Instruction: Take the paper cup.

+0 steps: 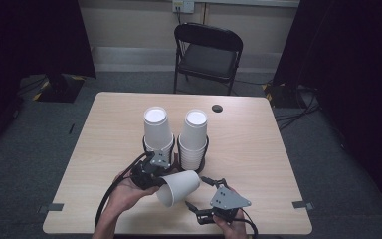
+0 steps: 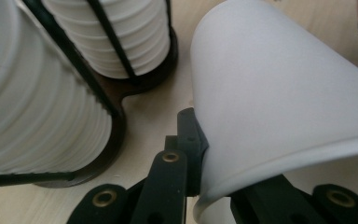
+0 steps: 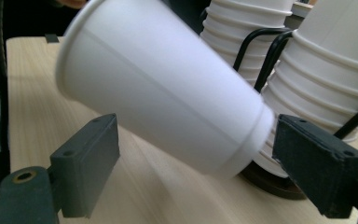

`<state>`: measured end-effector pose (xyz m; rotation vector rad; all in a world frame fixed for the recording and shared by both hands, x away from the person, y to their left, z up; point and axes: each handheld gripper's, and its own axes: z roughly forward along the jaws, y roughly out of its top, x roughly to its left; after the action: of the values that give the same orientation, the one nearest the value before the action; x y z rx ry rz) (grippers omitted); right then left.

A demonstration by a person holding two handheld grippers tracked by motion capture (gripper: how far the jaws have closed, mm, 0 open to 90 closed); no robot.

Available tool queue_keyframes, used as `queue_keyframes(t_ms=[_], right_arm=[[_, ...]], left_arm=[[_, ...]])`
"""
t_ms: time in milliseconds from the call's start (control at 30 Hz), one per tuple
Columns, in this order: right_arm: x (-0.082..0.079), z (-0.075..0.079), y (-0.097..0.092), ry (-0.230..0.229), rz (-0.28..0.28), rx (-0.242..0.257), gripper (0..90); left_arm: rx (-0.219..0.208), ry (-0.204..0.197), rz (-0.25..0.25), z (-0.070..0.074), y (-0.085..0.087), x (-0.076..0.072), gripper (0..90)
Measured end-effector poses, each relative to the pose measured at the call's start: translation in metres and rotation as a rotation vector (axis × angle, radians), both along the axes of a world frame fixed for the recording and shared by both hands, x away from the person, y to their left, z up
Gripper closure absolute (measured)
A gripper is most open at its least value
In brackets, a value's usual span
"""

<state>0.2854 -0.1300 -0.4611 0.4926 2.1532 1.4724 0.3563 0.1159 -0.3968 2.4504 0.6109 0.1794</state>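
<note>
**Near the cup rack: one paper cup clamped at its rim, the other fingers wide around it**

Just in front of the cup rack (image 1: 175, 149), on the near side of the surface (image 1: 258, 149), the left gripper (image 1: 155, 175) holds a single white paper cup (image 1: 178, 187) lying tilted on its side. Its fingers (image 2: 170, 186) are pinched together on the cup's rim, one outside the wall and one inside the mouth, as the left gripper view shows; the cup (image 2: 279, 93) rises away from them with the rack's wire and base just beside it.

The right gripper (image 1: 204, 196) sits to the right of the cup, farther from the rack and close to the near edge. Its fingers (image 3: 86, 163) stand wide apart, one on each side of the cup (image 3: 163, 88), which hangs between them in the right gripper view. Neither pad presses on the cup; a gap shows at both sides.

The rack carries two stacks of white cups (image 1: 157, 130), upside down and side by side, each inside a black wire frame on a dark round base. The held cup lies clear of both stacks, just in front of the right one.
</note>
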Motion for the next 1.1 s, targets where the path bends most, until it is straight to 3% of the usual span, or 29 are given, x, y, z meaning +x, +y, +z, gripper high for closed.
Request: queue_keyframes(t_ms=[233,300,400,633,800,1100], right_arm=[[0.001,-0.002,0.006,-0.017,0.043,-0.048,13.4],[0.002,-0.002,0.008,-0.030,0.048,-0.053,12.9],[0.003,-0.003,0.011,-0.015,0.067,-0.056,12.1],[0.004,-0.007,0.020,-0.014,0.085,-0.083,8.5],[0.005,-0.009,0.024,0.009,0.078,-0.068,7.8],[0.005,-0.011,0.034,0.004,0.055,-0.093,7.9]], left_arm=[[0.040,0.052,-0.031,-0.001,-0.002,0.003,86.2],[0.068,0.085,-0.054,-0.004,-0.006,0.005,86.3],[0.092,0.083,-0.041,-0.004,-0.008,0.005,86.3],[0.100,0.103,-0.033,-0.003,-0.011,0.007,86.5],[0.108,0.116,-0.027,-0.005,-0.009,0.012,86.6],[0.070,0.125,-0.001,-0.007,-0.005,0.017,87.0]])
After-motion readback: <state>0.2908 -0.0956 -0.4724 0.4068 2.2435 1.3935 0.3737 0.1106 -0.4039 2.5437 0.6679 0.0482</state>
